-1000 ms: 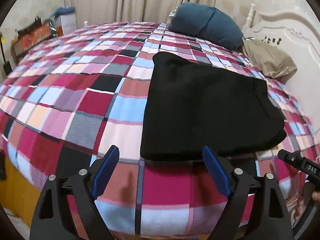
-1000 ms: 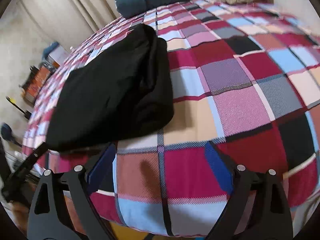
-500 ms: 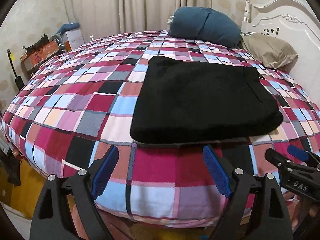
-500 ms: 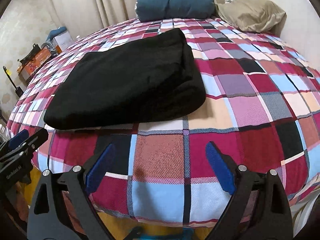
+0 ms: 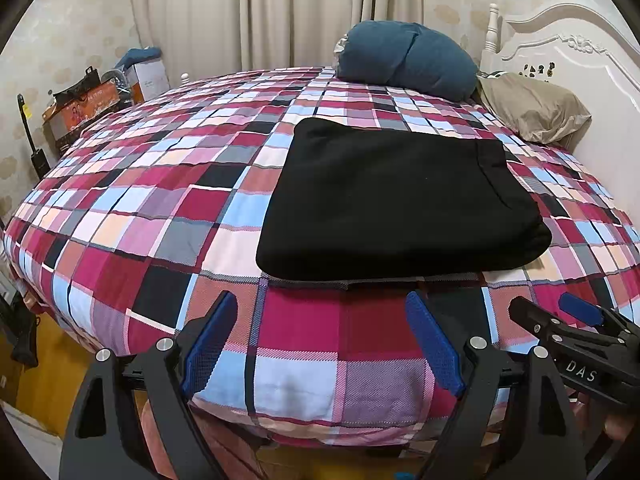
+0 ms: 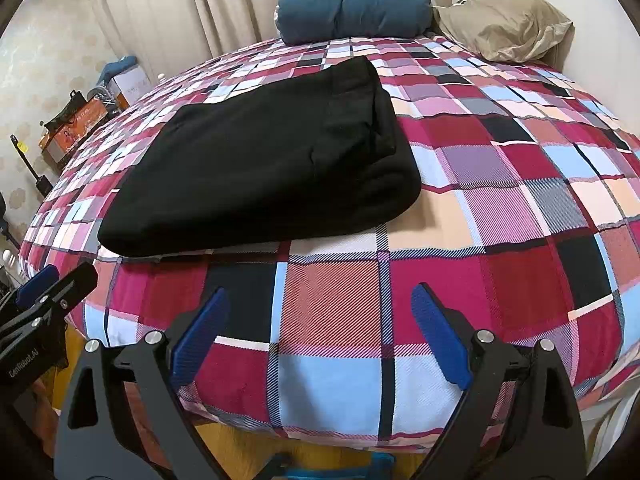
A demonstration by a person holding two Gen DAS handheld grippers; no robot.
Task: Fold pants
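Note:
The black pants [image 5: 396, 204] lie folded into a thick rectangle on the plaid bed cover [image 5: 168, 208]. In the right wrist view the same black pants [image 6: 272, 160] sit to the upper left. My left gripper [image 5: 322, 320] hangs open over the bed's near edge, a short way in front of the fold, with nothing between its blue pads. My right gripper [image 6: 318, 312] is open too and empty, near the bed's edge and to the right of the pants. Each gripper shows in the other's view: the right gripper [image 5: 556, 314] at the lower right, the left gripper [image 6: 64, 278] at the lower left.
A blue pillow [image 5: 404, 64] and a beige pillow [image 5: 532, 106] lie at the head of the bed by the white headboard [image 5: 560, 52]. Boxes and clutter [image 5: 88, 100] stand beside the bed at the far left, in front of curtains [image 5: 260, 12]. Wooden floor [image 5: 44, 376] shows below the bed edge.
Both grippers have drawn back from the pants toward the bed's near edge, and the right one has rolled level. The folded pants have not moved. Both grippers stayed open.

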